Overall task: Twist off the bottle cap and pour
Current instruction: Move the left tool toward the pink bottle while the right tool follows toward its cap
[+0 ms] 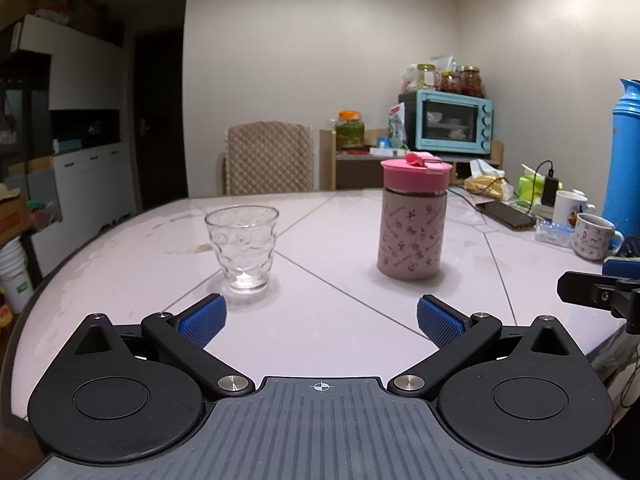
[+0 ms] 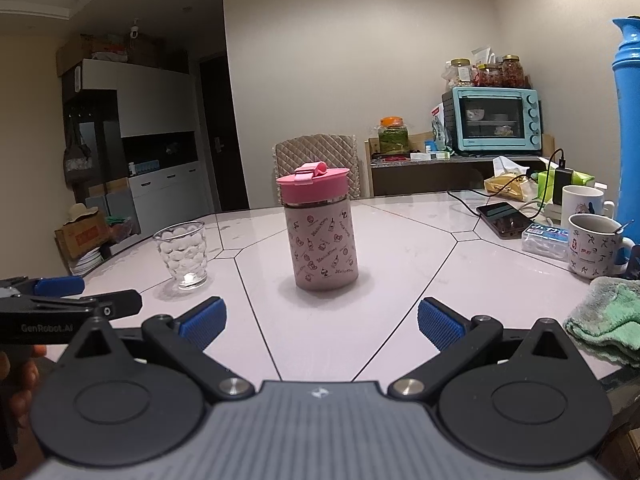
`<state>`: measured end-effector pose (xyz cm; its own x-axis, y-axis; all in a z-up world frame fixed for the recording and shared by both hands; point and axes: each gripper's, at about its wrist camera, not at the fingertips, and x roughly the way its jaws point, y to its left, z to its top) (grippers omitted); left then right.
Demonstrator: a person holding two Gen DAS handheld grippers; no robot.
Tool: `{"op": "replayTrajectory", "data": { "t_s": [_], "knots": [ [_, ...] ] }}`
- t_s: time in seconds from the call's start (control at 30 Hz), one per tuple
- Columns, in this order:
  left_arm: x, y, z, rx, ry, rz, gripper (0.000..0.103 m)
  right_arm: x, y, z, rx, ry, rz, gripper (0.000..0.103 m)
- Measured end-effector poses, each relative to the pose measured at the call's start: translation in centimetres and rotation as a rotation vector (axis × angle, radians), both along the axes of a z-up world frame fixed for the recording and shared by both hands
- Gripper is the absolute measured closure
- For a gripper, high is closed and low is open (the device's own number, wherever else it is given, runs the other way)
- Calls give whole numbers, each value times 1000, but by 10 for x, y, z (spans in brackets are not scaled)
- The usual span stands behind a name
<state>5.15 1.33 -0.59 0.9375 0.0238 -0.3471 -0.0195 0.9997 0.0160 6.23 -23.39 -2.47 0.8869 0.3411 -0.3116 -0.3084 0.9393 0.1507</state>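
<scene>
- The bottle (image 2: 323,240) stands upright on the table (image 2: 400,280), pink cap (image 2: 313,188) on, straight ahead of the right gripper (image 2: 320,322), whose fingers are apart and hold nothing
- The left gripper (image 1: 320,322), fingers also apart, has the bottle ahead to the right
- The glass (image 1: 242,248), which looks empty, stands left of the bottle

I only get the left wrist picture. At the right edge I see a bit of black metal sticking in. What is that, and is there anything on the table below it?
Observer: That is the right gripper, open and empty. A crumpled green cloth lies on the table's near edge beside it.
Operator: Does someone hold these things?
Observer: Yes. The right wrist view shows part of a hand under the left gripper, which is also open.
Operator: Is the bottle in line with the right gripper?
Observer: Yes. The pink-capped bottle stands nearly dead centre ahead of it, with the glass off to the left.
</scene>
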Motion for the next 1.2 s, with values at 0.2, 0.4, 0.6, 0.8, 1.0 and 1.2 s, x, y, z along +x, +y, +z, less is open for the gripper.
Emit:
{"op": "replayTrajectory", "data": {
  "t_s": [0.2,0.4,0.6,0.8,1.0,1.2],
  "knots": [
    [17,6,1,-3,-2,1,0,16,3,1,-6,4,-2,0],
    [34,11,2,-4,-4,-7,0,32,6,1,-9,14,5,0],
    [51,14,-1,-2,0,-37,0,50,11,3,-12,19,14,0],
    [67,12,-2,11,2,-50,0,63,12,8,-13,8,15,0],
    [80,10,-4,13,4,-60,0,76,14,14,-15,-3,16,0],
    [87,8,-5,19,12,-77,0,86,15,17,-18,-8,19,0]
  ]
}}
